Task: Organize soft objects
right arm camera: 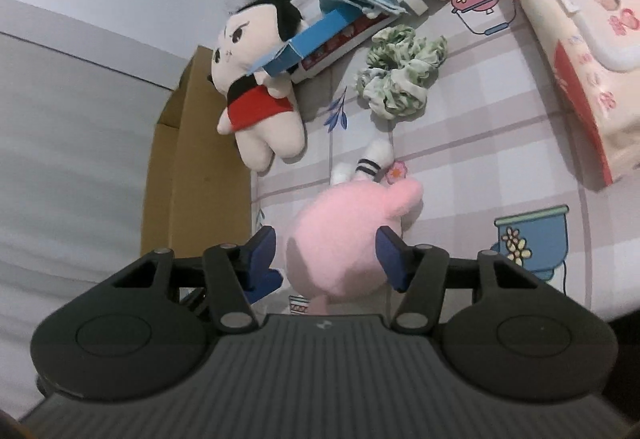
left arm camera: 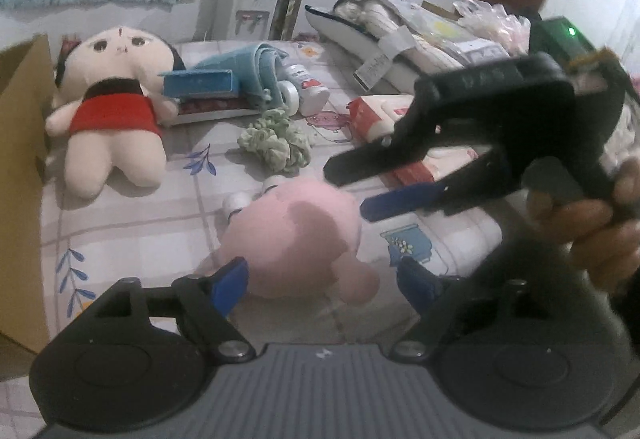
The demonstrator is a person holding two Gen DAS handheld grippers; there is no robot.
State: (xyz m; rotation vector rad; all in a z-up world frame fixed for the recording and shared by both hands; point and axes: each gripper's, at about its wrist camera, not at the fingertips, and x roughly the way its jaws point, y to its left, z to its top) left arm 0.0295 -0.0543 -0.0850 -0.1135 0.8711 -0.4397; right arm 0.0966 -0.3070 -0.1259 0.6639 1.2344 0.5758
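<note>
Right wrist view has your right gripper (right arm camera: pixel 326 259) spread around the pink plush (right arm camera: pixel 344 239) on the bedsheet (right arm camera: pixel 480 167), pads not squeezing yet; it's light and squishy, so grab the fat middle. Left gripper (left arm camera: pixel 320 283) hangs open, with the scrunchie (right arm camera: pixel 400 79) and doll (right arm camera: pixel 256 91) close by.

Scrunchie (right arm camera: pixel 402 77) between doll (right arm camera: pixel 256 79) and wipes pack (right arm camera: pixel 580 51)

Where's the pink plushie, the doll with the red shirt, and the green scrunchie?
pink plushie (right arm camera: pixel 340 251), right wrist view, middle of its round body.
doll with the red shirt (left arm camera: pixel 114 111), left wrist view, on the red shirt.
green scrunchie (right arm camera: pixel 400 79), right wrist view, on its ruffled fabric.
</note>
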